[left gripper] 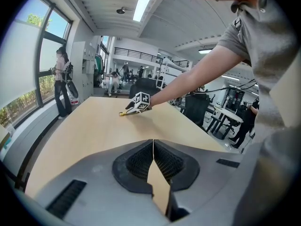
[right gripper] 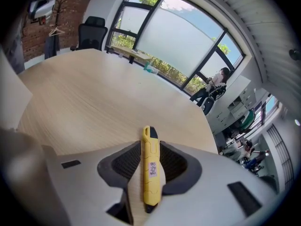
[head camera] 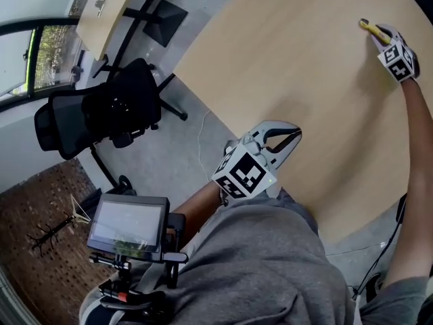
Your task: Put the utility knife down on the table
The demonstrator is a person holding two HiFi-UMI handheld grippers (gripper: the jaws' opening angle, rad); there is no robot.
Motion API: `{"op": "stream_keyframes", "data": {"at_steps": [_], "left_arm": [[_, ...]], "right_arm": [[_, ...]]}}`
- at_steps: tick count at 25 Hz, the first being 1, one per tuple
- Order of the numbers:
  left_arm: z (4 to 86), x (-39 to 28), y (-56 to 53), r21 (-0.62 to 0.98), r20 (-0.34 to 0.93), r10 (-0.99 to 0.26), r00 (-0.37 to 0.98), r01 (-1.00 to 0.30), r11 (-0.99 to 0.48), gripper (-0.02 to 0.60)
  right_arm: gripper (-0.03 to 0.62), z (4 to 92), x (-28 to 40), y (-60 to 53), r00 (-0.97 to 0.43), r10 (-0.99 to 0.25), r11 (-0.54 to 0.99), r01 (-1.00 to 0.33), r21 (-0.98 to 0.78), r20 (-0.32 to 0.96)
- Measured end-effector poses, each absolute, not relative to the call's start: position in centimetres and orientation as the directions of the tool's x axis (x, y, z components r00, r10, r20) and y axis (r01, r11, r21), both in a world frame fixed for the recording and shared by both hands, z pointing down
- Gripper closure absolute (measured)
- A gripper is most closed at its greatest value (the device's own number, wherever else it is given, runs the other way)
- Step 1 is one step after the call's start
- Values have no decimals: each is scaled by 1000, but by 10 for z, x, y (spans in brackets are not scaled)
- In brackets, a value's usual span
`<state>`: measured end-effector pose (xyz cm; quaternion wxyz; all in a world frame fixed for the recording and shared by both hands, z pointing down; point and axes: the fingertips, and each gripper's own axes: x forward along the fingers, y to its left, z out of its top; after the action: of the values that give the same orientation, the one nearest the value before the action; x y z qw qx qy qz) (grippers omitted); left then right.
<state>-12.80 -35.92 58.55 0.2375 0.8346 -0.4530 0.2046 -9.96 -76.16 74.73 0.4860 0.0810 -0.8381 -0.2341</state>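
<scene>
The yellow utility knife [right gripper: 150, 171] lies lengthwise between the dark pads of my right gripper [right gripper: 150, 149], which is shut on it. In the head view that right gripper [head camera: 379, 34] reaches far out over the light wooden table [head camera: 304, 80] at the upper right, and the knife [head camera: 372, 30] pokes out to its left. From the left gripper view the knife [left gripper: 123, 113] is low at the tabletop; I cannot tell whether it touches. My left gripper [head camera: 292, 135] hovers near the table's front edge, close to my body. It [left gripper: 153, 142] is shut with nothing in it.
A black office chair [head camera: 108, 110] stands on the grey floor left of the table. A second desk [head camera: 101, 12] is at the top left. A small screen [head camera: 128, 225] hangs at my chest. People [left gripper: 61, 81] and more chairs stand beyond the table's far end.
</scene>
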Motion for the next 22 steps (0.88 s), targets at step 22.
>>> {"op": "stream_keyframes", "data": {"at_steps": [22], "left_arm": [[518,-120,-307,111,429,-707,562,-810,-576,575]], "right_arm": [[476,532,-74,-651,-804,-481,857,-515,-6,349]]}}
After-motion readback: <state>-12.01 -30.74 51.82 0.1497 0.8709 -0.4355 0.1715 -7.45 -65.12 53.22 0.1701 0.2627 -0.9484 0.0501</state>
